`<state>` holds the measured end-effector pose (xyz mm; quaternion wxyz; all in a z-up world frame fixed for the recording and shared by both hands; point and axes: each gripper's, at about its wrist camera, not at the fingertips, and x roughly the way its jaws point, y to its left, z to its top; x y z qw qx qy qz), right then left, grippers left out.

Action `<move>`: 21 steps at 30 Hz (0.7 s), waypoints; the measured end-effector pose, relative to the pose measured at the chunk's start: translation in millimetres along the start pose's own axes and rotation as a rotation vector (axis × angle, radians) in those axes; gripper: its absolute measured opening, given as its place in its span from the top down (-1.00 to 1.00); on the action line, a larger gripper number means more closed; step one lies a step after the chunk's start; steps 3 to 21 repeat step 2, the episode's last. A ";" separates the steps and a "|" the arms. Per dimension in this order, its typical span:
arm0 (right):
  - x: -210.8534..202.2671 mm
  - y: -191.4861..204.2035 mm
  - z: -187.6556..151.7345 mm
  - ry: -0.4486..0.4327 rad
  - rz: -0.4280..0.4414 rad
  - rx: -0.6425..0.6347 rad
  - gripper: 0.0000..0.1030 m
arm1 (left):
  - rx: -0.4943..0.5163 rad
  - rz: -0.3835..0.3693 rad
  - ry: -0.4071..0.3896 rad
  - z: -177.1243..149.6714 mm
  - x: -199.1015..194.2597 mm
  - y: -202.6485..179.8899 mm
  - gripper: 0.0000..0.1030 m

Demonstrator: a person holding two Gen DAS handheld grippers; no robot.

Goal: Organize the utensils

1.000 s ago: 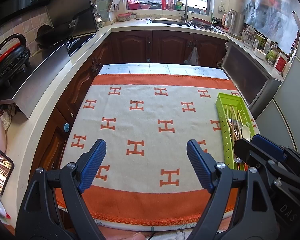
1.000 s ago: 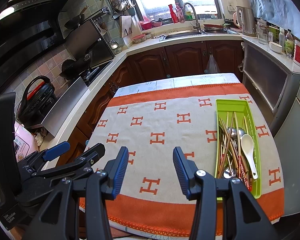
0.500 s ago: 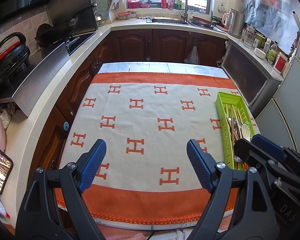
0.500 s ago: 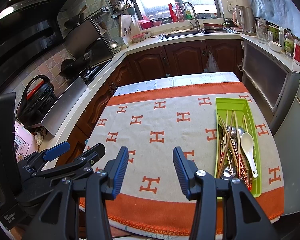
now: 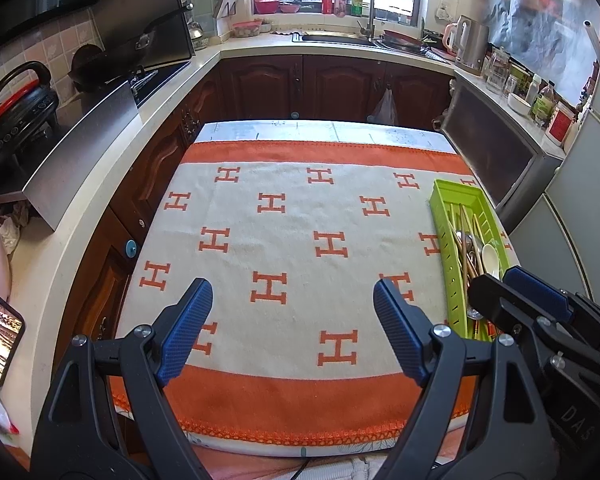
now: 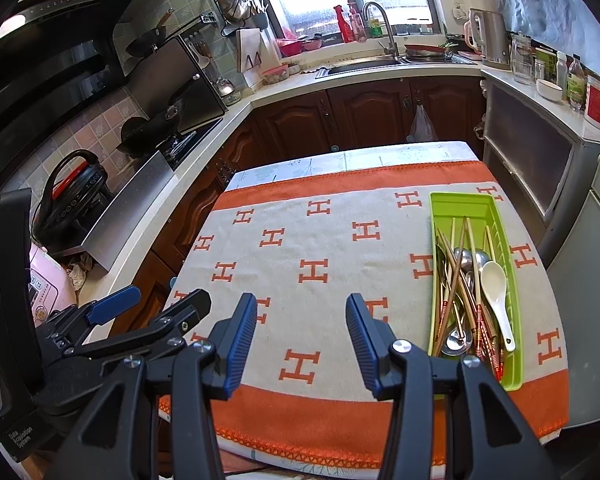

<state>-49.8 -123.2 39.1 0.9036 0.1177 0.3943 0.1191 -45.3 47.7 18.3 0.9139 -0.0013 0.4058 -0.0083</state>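
Utensils point(image 6: 466, 292) all lying in green tray point(image 6: 442, 200) at right of frame on orange-and-cream cloth point(image 6: 320, 240): chopsticks, metal spoons and white spoon point(image 6: 496, 286) piled crosswise, unsorted; none seen on cloth outside tray. Left gripper point(image 5: 293, 328) and right gripper point(image 6: 302, 342) both spread, holding nothing, low at bottom centre over cloth's near edge. Fits utensils already gathered, or a heap awaiting sorting; for any pick, best to take top-lying piece by its handle, clear of crossings.

The cloth point(image 6: 340, 240) looks woven and matt. The green tray point(image 6: 434, 280) is glossy plastic, holding shiny metal spoons point(image 6: 462, 258), wooden-looking chopsticks point(image 6: 452, 280) and a smooth white spoon point(image 6: 494, 280). Gripper pads point(image 5: 184, 334) are ribbed blue.
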 end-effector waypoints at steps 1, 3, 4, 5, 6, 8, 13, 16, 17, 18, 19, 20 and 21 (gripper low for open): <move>0.1 0.1 0.0 0.000 -0.001 0.000 0.10 | 0.000 -0.001 0.000 -0.7 -0.3 -0.1 -0.57; 0.1 0.2 -0.1 0.001 -0.001 0.001 0.10 | 0.001 0.000 0.000 2.6 1.0 0.9 -0.57; 0.1 0.2 -0.1 0.001 -0.001 0.001 0.10 | 0.001 0.000 0.000 2.6 1.0 0.9 -0.57; 0.1 0.2 -0.1 0.001 -0.001 0.001 0.10 | 0.001 0.000 0.000 2.6 1.0 0.9 -0.57; 0.1 0.2 -0.1 0.001 -0.001 0.001 0.10 | 0.001 0.000 0.000 2.6 1.0 0.9 -0.57; 0.1 0.2 -0.1 0.001 -0.001 0.001 0.10 | 0.001 0.000 0.000 2.6 1.0 0.9 -0.57; 0.1 0.2 -0.1 0.001 -0.001 0.001 0.10 | 0.001 0.000 0.000 2.6 1.0 0.9 -0.57; 0.1 0.2 -0.1 0.001 -0.001 0.001 0.10 | 0.001 0.000 0.000 2.6 1.0 0.9 -0.57; 0.1 0.2 -0.1 0.001 -0.001 0.001 0.10 | 0.001 0.000 0.000 2.6 1.0 0.9 -0.57; 0.1 0.2 -0.1 0.001 -0.001 0.001 0.10 | 0.001 0.000 0.000 2.6 1.0 0.9 -0.57; 0.1 0.2 -0.1 0.001 -0.001 0.001 0.10 | 0.001 0.000 0.000 2.6 1.0 0.9 -0.57; 0.1 0.2 -0.1 0.001 -0.001 0.001 0.10 | 0.001 0.000 0.000 2.6 1.0 0.9 -0.57; 0.1 0.2 -0.1 0.001 -0.001 0.001 0.10 | 0.001 0.000 0.000 2.6 1.0 0.9 -0.57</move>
